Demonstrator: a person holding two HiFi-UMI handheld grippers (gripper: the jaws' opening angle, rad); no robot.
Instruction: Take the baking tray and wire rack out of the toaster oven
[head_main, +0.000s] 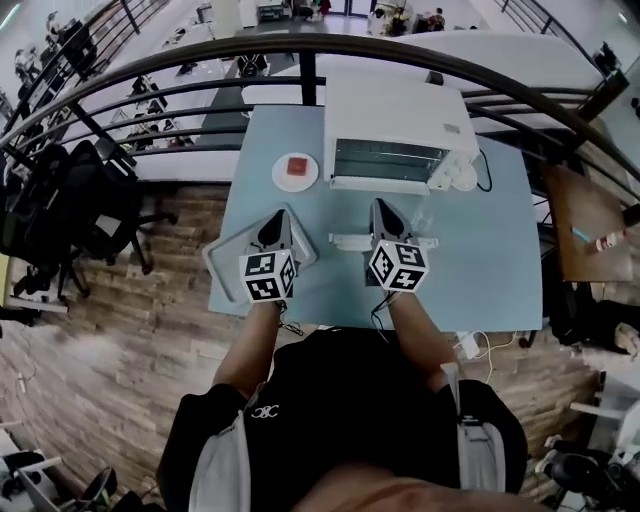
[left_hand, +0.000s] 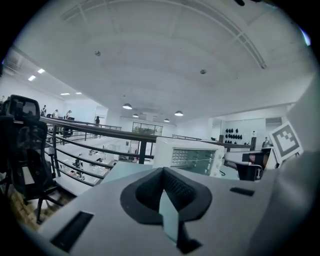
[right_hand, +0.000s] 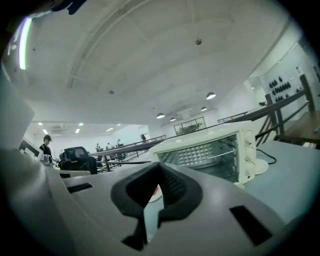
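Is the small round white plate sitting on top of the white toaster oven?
No, the plate rests on the pale blue table, left of the toaster oven.

The light-blue desk abuts a curved black railing. Beyond the railing lies a lower open hall.
Floor: brown, brick-pattern.
Left of the left gripper: black office chairs.
Right of the right gripper: a brown table.
Ceiling: white, vaulted, with round lamps lit.
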